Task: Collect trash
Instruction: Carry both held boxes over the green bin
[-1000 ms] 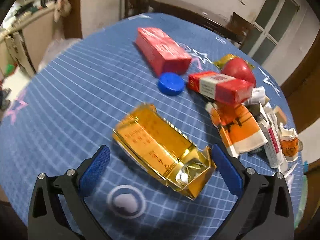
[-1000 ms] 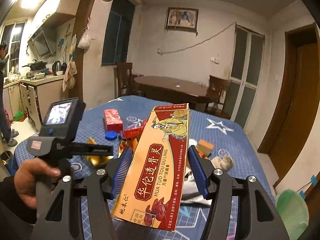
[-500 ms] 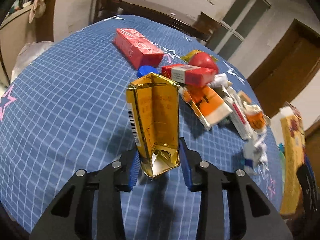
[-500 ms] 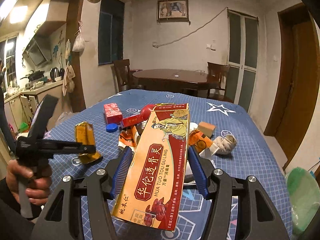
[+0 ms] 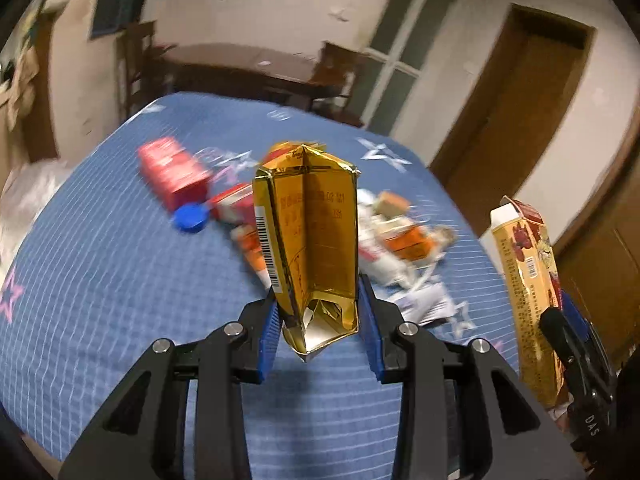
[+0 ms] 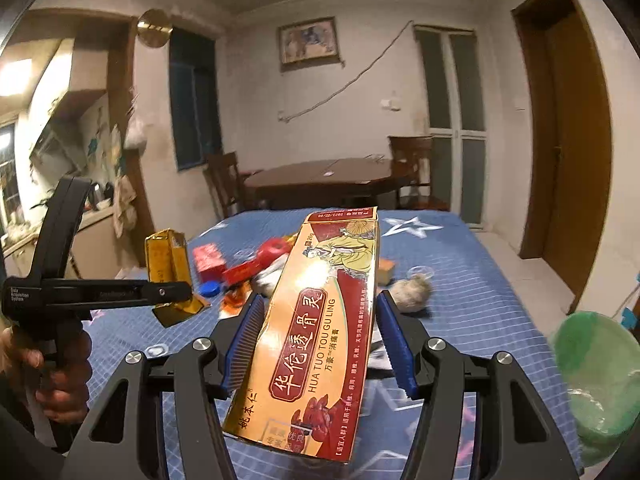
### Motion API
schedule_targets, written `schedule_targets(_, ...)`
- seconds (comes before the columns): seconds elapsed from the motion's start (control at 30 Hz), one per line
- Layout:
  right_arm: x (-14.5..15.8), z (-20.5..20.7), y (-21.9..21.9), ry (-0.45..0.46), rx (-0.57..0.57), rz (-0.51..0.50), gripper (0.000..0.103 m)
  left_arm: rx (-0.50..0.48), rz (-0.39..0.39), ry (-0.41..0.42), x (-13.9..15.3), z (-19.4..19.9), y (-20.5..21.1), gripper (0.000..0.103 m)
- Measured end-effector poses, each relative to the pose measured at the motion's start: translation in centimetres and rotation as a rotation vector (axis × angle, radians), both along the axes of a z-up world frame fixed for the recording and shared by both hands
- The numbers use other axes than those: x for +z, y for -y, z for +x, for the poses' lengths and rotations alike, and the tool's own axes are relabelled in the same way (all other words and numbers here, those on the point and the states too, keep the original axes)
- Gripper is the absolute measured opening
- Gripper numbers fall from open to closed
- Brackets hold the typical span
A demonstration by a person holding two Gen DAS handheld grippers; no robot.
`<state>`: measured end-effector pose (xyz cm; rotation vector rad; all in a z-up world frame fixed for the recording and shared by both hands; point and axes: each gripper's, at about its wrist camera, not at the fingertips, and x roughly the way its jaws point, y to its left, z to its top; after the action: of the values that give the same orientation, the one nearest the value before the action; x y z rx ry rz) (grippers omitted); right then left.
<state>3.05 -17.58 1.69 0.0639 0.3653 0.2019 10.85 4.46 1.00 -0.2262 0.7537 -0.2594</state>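
Between the left gripper's (image 5: pixel 318 330) pads, clamping a crushed gold box (image 5: pixel 310 236) held above the table (image 5: pixel 100 280), with the right gripper (image 6: pixel 320 344) pinching a tall carton (image 6: pixel 316 332); risking a slip, probably, from the crumpled foil giving way.

crumpled gold foil carton (image 5: pixel 310 240): open at its lower end, creased along the front, barcode on one side, standing upright and raised off the blue grid-patterned counter (image 5: pixel 100 280).

long tan and red cardboard medicine box (image 6: pixel 316 320): printed with chinese characters and a robed figure, tilted with its far end up, also clear of the counter.

remaining trash lying on the counter in a loose cluster: red rectangular carton (image 5: pixel 172 172), round blue plastic cap (image 5: pixel 190 218), smaller red and white box (image 5: pixel 232 204), orange and white wrappers (image 5: pixel 404 236), crumpled beige ball (image 6: pixel 412 290).
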Motion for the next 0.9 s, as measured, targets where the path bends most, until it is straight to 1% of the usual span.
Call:
schedule_targets(0.07, 0.6, -0.5, 2.1, 0.013, -0.049, 0.013, 0.059, -0.056, 0.027, 0.028, 0.9, 0.7, 2.8, 0.034)
schedule_targets(0.23, 1.7, -1.4, 8.1, 0.027, -0.187, 0.037, 0.059, -0.191, 0.066, 0.056, 1.8, 2.1, 9.5, 0.034)
schedule_targets(0.4, 1.9, -2.3, 15.1, 0.001, -0.341, 0.036, 0.059, -0.326, 0.125, 0.109, 2.5, 3.1, 17.9, 0.034)
schedule_targets(0.57, 1.7, -2.9, 22.6, -0.059, -0.479, 0.080, 0.059, -0.455, 0.200, 0.147, 1.8, 4.0, 26.0, 0.034)
schedule_targets(0.67, 1.7, -3.7, 26.4, -0.074, -0.540, 0.085, 0.059, -0.518, 0.224, 0.139, 1.0, 4.3, 29.3, 0.034)
schedule_targets(0.77, 1.3, -4.3, 30.2, -0.102, -0.590, 0.087, 0.059, -0.581, 0.264, 0.134, -0.2, 4.3, 33.5, 0.034)
schedule_targets(0.9, 0.3, -4.3, 34.5, -0.162, -0.623, 0.099, 0.059, -0.636, 0.295, 0.138, -1.2, 3.9, 36.9, 0.034)
